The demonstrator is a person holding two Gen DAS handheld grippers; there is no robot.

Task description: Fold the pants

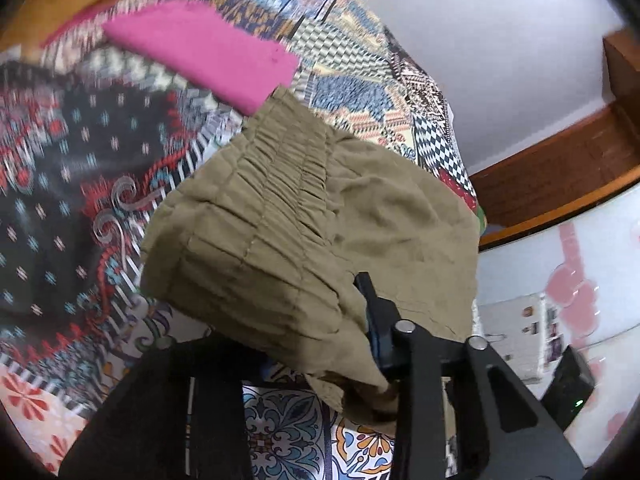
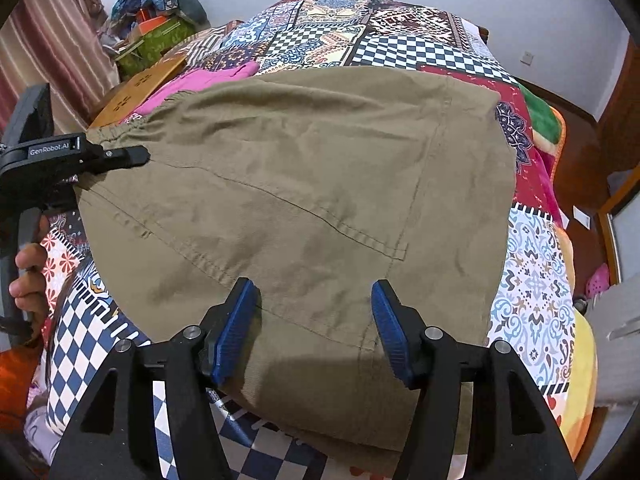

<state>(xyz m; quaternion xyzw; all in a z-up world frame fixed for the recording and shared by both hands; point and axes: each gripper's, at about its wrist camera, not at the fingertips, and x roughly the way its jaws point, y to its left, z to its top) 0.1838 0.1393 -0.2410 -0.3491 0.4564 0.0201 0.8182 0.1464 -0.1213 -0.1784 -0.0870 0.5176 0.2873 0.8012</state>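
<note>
Khaki pants (image 2: pixel 304 200) lie spread on a patchwork bedspread (image 2: pixel 532 280). My right gripper (image 2: pixel 314 300) is open, its blue pads (image 2: pixel 236 320) just above the near part of the cloth, holding nothing. My left gripper (image 2: pixel 136 154) is at the left, shut on the pants' elastic waistband. In the left wrist view the gathered waistband (image 1: pixel 280 216) is draped over the left gripper (image 1: pixel 360 304) and hides one finger; the cloth is lifted off the bedspread (image 1: pixel 60 160).
A folded pink garment (image 1: pixel 208 52) lies on the bed beyond the pants, also seen in the right wrist view (image 2: pixel 224 74). A wooden board (image 2: pixel 140 88) and piled clutter (image 2: pixel 160 28) sit at the far left. The bed edge drops off at the right.
</note>
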